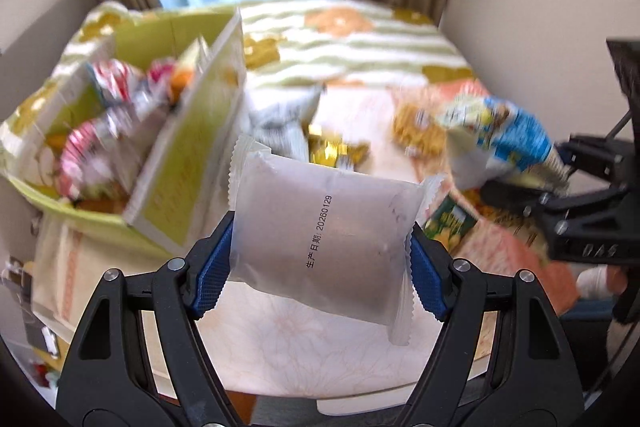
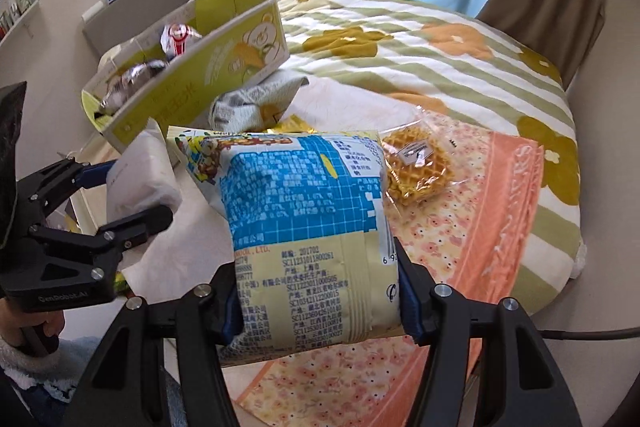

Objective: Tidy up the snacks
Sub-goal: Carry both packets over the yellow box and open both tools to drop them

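Note:
My left gripper [image 1: 320, 263] is shut on a frosted white snack packet [image 1: 324, 231] with a printed date, held off the bed; the same left gripper [image 2: 132, 191] and white packet [image 2: 140, 175] show at the left of the right wrist view. My right gripper [image 2: 320, 303] is shut on a blue and yellow snack bag [image 2: 304, 215], lifted above the cloth; that right gripper [image 1: 532, 183] and bag [image 1: 500, 139] appear at the right of the left wrist view. A green cardboard box [image 1: 188, 147] holding several wrapped snacks lies at the left, also seen as the box [image 2: 208, 67] farther back.
A waffle pack [image 2: 416, 167], a grey-white pouch [image 2: 256, 99] and gold wrappers [image 1: 332, 151] lie on the peach floral cloth [image 2: 460, 227] over a flowered striped blanket [image 2: 440, 59]. A small green packet [image 1: 448, 227] lies near the bed edge. Curtains and a window stand behind. A sleeved hand [image 2: 24, 339] holds the left gripper.

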Demonstrator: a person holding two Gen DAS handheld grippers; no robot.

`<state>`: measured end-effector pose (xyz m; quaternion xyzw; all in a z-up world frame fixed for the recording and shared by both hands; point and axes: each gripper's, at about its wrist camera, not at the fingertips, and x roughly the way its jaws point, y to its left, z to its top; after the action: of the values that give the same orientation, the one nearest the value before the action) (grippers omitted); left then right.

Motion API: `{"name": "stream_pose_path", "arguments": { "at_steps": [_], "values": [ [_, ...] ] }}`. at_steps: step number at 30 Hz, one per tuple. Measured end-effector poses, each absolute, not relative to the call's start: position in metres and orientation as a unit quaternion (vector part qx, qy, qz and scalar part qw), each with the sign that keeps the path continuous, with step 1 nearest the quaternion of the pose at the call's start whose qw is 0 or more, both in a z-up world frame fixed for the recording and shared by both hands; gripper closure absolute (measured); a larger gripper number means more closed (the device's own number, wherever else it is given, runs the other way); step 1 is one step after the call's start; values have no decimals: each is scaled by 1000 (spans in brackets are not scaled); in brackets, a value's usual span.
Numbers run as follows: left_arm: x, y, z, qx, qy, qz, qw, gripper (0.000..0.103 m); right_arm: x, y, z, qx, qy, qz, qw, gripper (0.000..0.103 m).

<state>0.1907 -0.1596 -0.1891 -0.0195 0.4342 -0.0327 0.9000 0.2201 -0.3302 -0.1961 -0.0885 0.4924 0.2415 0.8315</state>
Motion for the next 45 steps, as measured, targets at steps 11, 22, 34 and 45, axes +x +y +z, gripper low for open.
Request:
{"name": "stream_pose_path", "arguments": {
  "at_steps": [11,22,34,45],
  "values": [
    [206,-82,-118,-25,369,6,929,28,223,-280,-133,-81,434,263,858,46],
    [256,44,-110,-24,383,13,923,28,260,-158,-100,-64,394,287,871,46],
    [296,129,-160,15,466,-58,883,28,291,-62,-113,-16,420,236,876,46],
    [289,142,-179,-8,495,-116,861,7,305,-45,-126,22,458,186,869,46]
  ]
}}
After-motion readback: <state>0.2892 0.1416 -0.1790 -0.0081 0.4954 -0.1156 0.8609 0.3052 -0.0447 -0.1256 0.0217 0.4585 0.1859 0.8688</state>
